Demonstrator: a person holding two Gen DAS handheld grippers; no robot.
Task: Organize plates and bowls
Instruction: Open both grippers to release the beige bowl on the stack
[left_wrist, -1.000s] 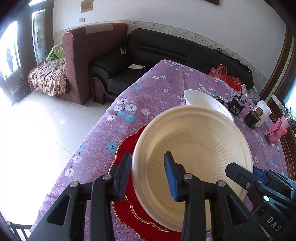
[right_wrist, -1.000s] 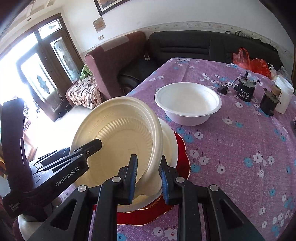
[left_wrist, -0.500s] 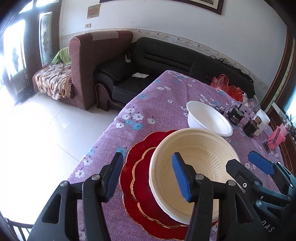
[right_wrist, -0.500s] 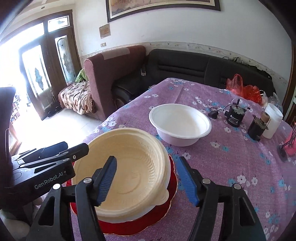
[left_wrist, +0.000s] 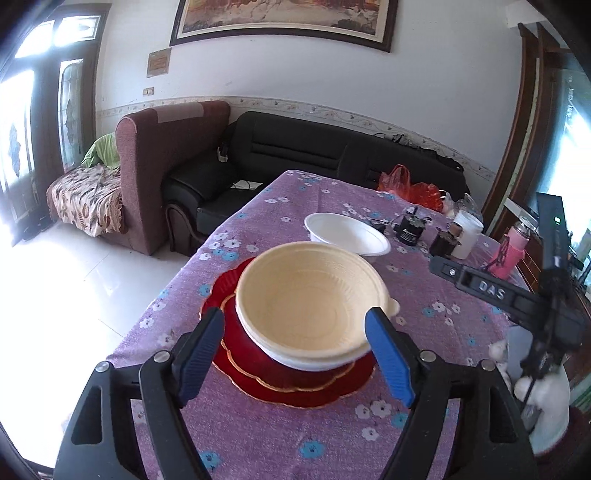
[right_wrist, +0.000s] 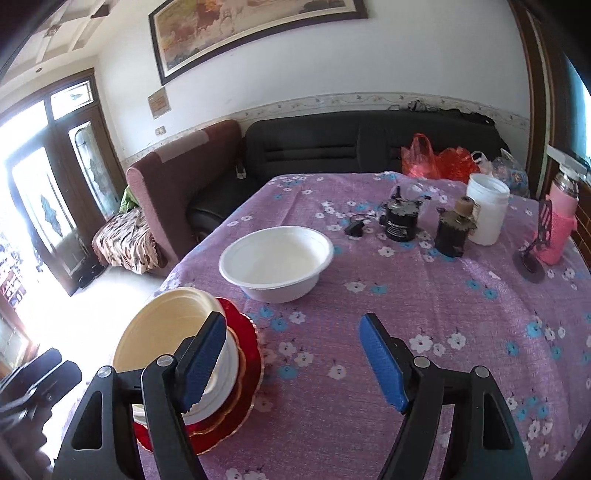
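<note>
- Left wrist: our left gripper (left_wrist: 295, 354) hangs with its jaws spread wide and nothing between them. Just beyond its fingertips the cream bowl (left_wrist: 308, 301) sits nested in a white one, both stacked on the red plates (left_wrist: 295, 384) on the purple floral tablecloth (left_wrist: 258, 435). Farther back a lone white bowl (left_wrist: 347, 238) stands with nothing visible in it; dark jars and a white tub (left_wrist: 467, 234) stand to its right.
- Right wrist: our right gripper (right_wrist: 295, 358) is equally wide apart, holding nothing over bare cloth. The stack lies behind its left finger; the white bowl (right_wrist: 275, 262) stands ahead.
</note>
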